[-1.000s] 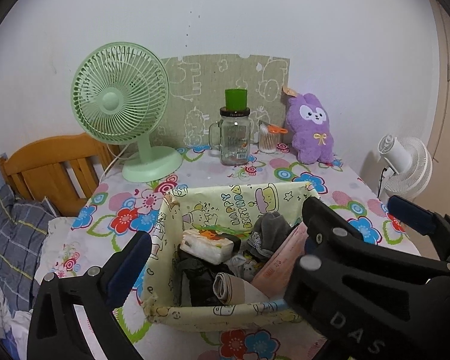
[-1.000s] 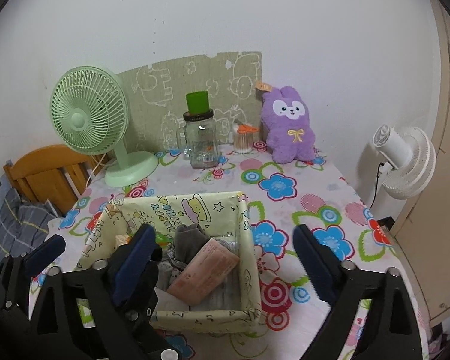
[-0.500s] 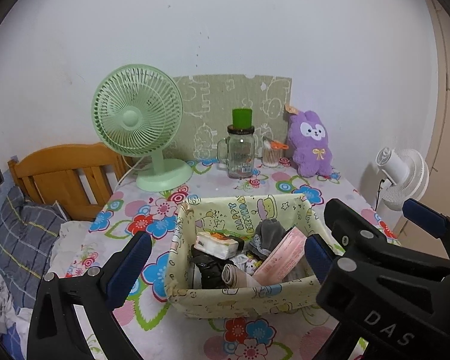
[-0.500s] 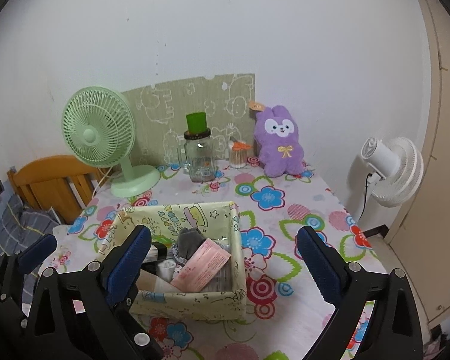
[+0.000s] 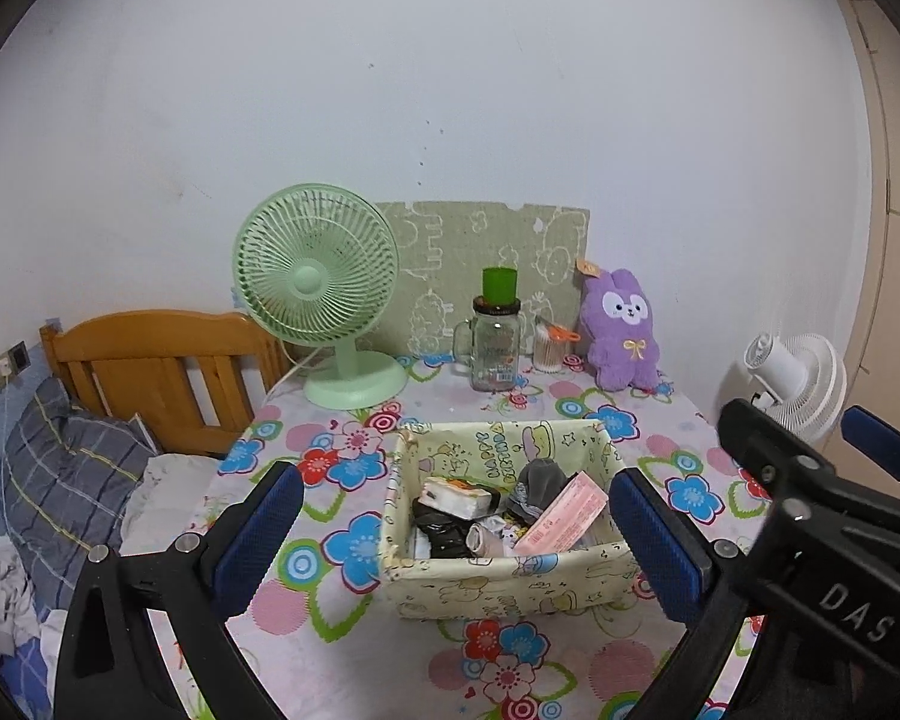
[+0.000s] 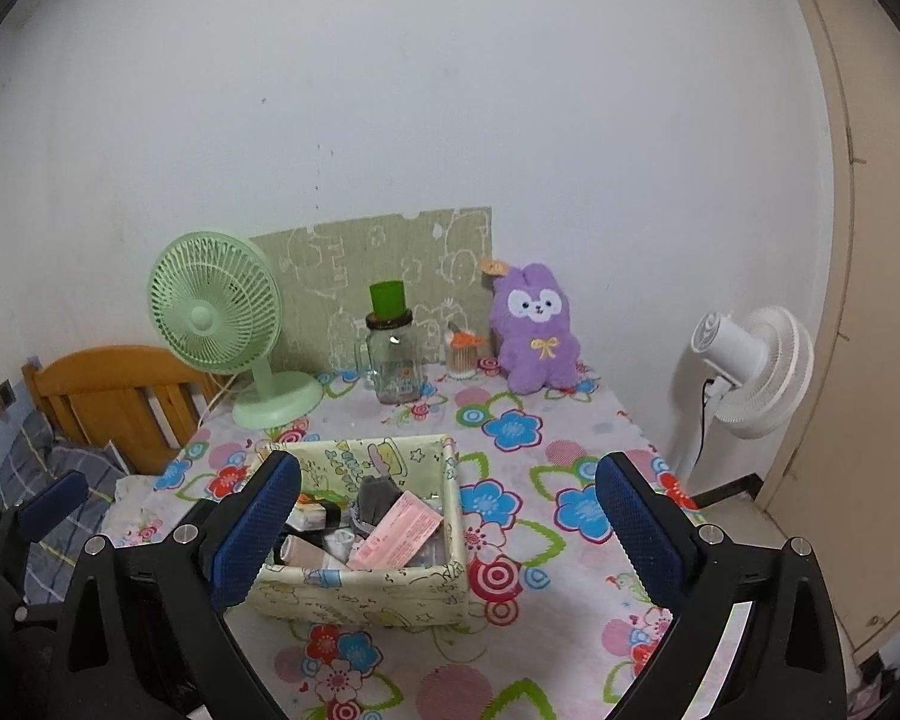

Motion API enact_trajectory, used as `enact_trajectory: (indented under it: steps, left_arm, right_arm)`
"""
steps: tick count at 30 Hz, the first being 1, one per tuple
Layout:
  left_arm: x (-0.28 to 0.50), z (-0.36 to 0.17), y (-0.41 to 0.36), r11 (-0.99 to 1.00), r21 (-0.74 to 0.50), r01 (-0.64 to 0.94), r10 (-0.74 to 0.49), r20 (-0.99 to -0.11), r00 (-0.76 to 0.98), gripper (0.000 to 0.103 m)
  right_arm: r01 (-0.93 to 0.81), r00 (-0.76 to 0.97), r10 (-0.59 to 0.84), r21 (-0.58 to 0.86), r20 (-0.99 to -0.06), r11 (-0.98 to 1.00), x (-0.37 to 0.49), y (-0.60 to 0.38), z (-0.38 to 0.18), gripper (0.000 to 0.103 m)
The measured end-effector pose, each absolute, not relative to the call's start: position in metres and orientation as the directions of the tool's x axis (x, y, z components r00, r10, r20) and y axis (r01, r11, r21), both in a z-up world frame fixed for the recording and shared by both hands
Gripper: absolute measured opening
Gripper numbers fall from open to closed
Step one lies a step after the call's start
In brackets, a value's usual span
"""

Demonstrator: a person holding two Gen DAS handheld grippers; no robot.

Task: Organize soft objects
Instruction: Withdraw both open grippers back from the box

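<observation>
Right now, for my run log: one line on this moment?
left gripper: open, empty | right gripper: open, empty | fabric box: filled, on table | purple plush: by wall

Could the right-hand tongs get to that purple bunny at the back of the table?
Probably yes. The right tongs are open and empty, and the purple bunny sits upright at the back right with bare flowered table before it. The fabric basket lies left of that path.
</observation>
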State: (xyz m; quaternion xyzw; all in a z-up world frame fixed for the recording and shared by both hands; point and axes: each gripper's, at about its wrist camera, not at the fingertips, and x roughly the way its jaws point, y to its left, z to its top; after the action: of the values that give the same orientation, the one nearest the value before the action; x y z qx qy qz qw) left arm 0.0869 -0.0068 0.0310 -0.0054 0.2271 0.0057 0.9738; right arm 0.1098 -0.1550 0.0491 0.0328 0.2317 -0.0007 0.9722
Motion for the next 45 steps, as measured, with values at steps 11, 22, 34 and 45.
enact_trajectory:
  steps: [11,22,34,45]
  left_arm:
    - [0.049,0.041,0.002,1.000,0.003,-0.019,0.018,-0.401,0.916,0.103]
    - [0.017,0.038,0.008,0.999,-0.020,-0.034,0.024,-0.399,0.917,0.103]
    - [0.008,0.038,0.010,0.999,-0.027,-0.033,0.020,-0.395,0.918,0.103]
    - [0.006,0.039,0.009,0.999,-0.030,-0.025,0.011,-0.394,0.919,0.103]
  right_arm:
    - [0.023,0.909,0.011,0.077,-0.416,0.997,0.067,-0.161,0.064,0.101]
    - [0.038,0.914,-0.010,0.062,-0.405,0.997,0.034,-0.166,0.064,0.102]
    - [0.041,0.917,-0.015,0.057,-0.398,0.998,0.024,-0.164,0.063,0.102]
    - [0.054,0.917,-0.026,0.060,-0.398,0.997,0.023,-0.165,0.064,0.102]
